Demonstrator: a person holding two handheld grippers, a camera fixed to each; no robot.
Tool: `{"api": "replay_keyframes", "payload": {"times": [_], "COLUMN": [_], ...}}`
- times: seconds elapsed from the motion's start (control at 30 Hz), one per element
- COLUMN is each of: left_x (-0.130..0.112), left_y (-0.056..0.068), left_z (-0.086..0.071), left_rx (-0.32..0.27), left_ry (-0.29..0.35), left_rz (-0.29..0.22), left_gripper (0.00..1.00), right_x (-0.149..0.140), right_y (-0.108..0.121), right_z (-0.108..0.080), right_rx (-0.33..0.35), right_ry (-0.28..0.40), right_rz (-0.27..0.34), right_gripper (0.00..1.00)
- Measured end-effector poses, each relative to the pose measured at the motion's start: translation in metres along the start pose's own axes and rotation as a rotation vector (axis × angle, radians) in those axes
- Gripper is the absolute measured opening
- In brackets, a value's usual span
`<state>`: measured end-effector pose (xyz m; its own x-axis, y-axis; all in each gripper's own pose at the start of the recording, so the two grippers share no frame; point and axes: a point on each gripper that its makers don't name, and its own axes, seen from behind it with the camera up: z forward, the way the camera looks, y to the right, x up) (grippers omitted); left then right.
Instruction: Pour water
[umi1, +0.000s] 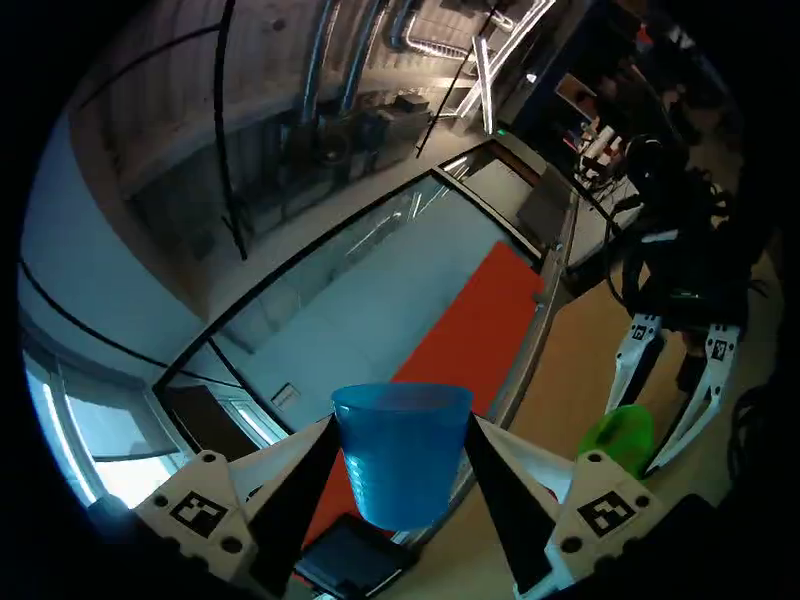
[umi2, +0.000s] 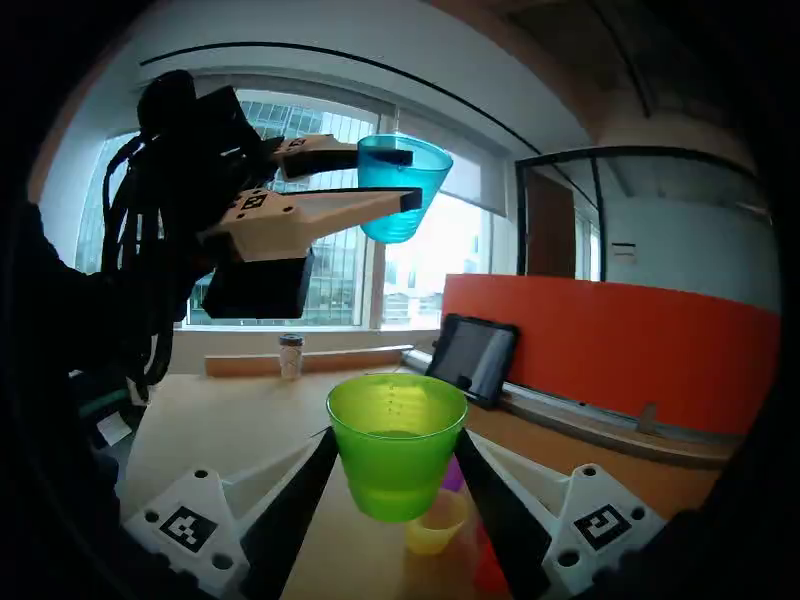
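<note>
one raised left claw (umi1: 402, 430) clasps blue cup (umi1: 402, 470), right claw (umi2: 397, 440) green cup (umi2: 397, 470)

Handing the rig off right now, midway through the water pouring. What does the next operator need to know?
Left hand-held gripper: shut on the blue cup, held high and roughly upright, not tipped to pour.
Right hand-held gripper: shut on the green cup, upright above the wooden table, with a yellow cup below it.
Done: both cups are gripped and off the table. The green cup seems to hold a little liquid; the blue cup's contents cannot be told.
Left: bring the cups together and tip one into the other, probably blue into green.
</note>
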<state>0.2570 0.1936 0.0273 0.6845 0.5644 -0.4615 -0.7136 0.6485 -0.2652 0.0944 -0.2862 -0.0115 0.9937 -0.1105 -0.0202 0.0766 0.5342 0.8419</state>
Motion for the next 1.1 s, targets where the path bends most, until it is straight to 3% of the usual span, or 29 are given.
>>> {"api": "replay_keyframes", "payload": {"times": [0.37,0.6,0.9,1.1], "left_x": [-0.013,-0.024,-0.04,-0.054], "left_y": [-0.007,-0.003,0.006,0.012], "left_z": [0.004,0.002,0.002,0.001], "left_rx": [-0.021,-0.064,-0.115,-0.133], "left_ry": [-0.036,-0.062,-0.11,-0.133], "left_rz": [-0.274,-0.453,-0.605,-0.673], "left_gripper": [0.85,0.85,0.86,0.86], "right_x": [0.001,0.002,0.003,0.004], "right_y": [-0.001,0.0,0.003,0.004], "right_z": [-0.003,-0.004,-0.003,-0.004], "right_rx": [-0.002,-0.003,-0.011,-0.014], "right_ry": [0.005,0.011,0.013,0.014], "right_rz": [-0.004,-0.007,-0.008,-0.011], "right_gripper": [0.87,0.87,0.87,0.87]}}
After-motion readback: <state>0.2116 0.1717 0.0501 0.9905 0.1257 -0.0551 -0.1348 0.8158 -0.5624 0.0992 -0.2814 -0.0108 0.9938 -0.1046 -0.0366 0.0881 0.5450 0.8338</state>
